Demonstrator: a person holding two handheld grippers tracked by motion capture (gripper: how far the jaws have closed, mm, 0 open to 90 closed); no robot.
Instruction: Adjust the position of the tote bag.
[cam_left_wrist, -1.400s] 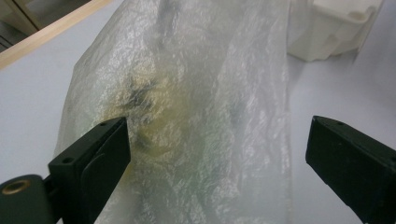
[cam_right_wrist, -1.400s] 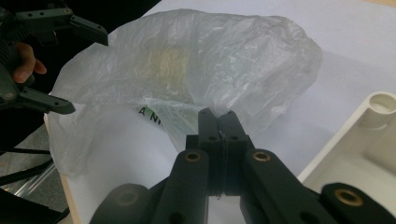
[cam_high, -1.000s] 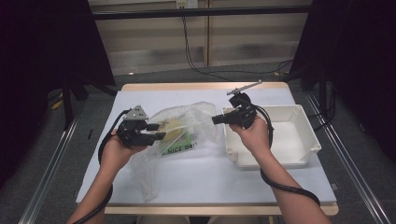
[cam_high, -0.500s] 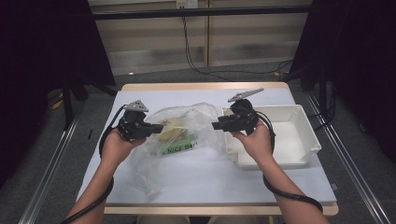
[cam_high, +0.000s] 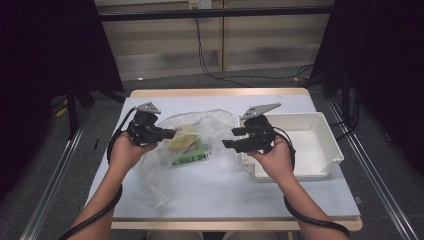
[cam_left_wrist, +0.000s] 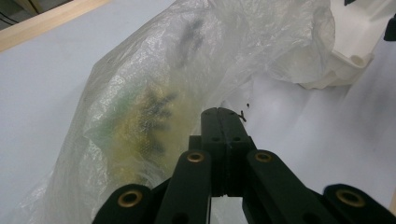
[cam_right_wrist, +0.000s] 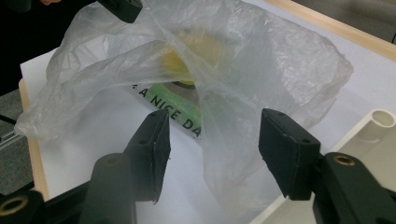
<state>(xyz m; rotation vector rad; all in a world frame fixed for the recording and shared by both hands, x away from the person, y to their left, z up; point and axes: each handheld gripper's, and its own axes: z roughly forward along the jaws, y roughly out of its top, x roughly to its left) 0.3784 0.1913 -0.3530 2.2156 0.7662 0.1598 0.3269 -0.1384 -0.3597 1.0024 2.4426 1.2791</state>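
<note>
the left gripper (cam_high: 167, 133), left of centre in the high view, is now being held fully closed; a second ago its jaws were partly apart. in the left gripper view the two jaws are pressed together with the film of the plastic bag (cam_high: 192, 145) lying right against their tips — a fold of film is probably being pinched there, though the pinch itself cannot be made out. the right gripper (cam_high: 231, 137), at the centre right of the high view, was shut a second ago and its jaws have just been opening. in the right gripper view they are standing well apart, with a loose fold of the bag hanging between them and being pressed by neither pad.

this is being read as a handover of grip: one side of the bag is being secured on the left while the right side is being lined up for a fresh hold, likely so that the mouth can be spread or the contents freed.

the bag is lying in the middle of the counter (cam_high: 215, 185), just left of the white tray (cam_high: 327, 150), with a yellow-green packet (cam_high: 187, 147) inside it.

writing is being shown through the film — "nice da" in white capitals on a green band; the rest is hidden by folds.
</note>
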